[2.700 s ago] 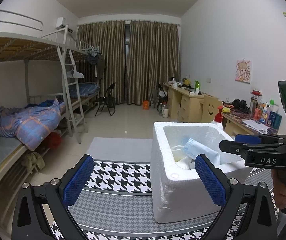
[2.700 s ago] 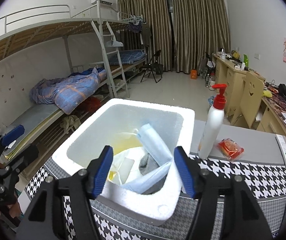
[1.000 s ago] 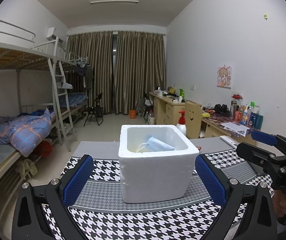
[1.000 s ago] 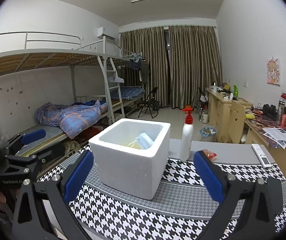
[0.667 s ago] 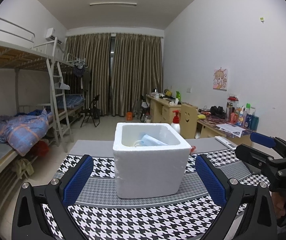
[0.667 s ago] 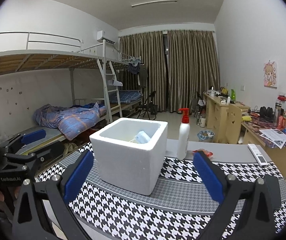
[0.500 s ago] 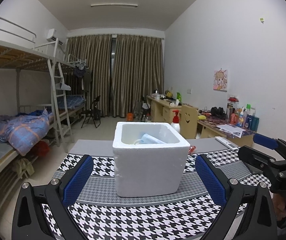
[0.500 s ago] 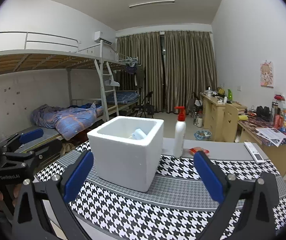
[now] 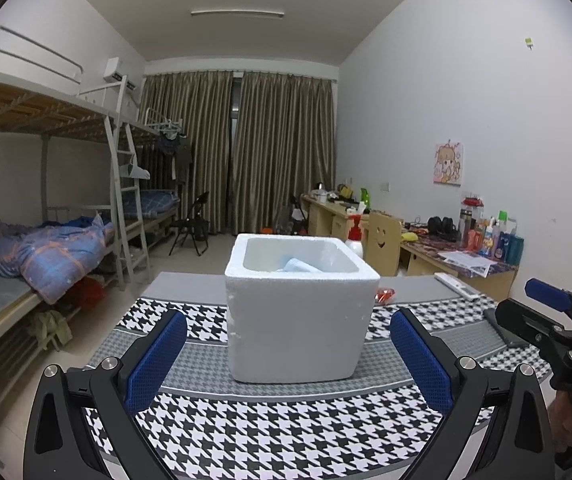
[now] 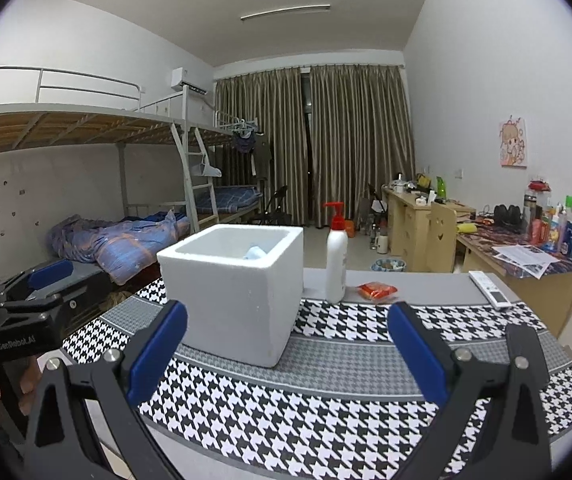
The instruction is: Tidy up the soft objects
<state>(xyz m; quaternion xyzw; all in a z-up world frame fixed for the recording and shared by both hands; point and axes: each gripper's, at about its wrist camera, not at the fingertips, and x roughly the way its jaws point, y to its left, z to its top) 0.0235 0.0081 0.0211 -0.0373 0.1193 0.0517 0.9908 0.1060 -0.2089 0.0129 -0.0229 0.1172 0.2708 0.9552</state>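
Note:
A white foam box (image 9: 300, 312) (image 10: 234, 288) stands on the houndstooth cloth (image 9: 286, 428) of the table. A light blue soft item (image 9: 300, 266) (image 10: 256, 252) pokes up inside it; the rest of its contents are hidden by the walls. My left gripper (image 9: 288, 352) is open and empty, held back from the box's near side. My right gripper (image 10: 286, 350) is open and empty too, set back to the box's front right. Each gripper shows at the edge of the other's view.
A white pump bottle with a red top (image 10: 336, 260) stands right behind the box, with a red packet (image 10: 378, 290) and a white remote (image 10: 488, 288) beyond it. A dark flat object (image 9: 504, 326) lies at the right. Bunk beds line the left, desks the right.
Both grippers have pulled back and away from the box, which now looks smaller and farther. The right gripper's fingers, narrow over the box before, are spread wide.

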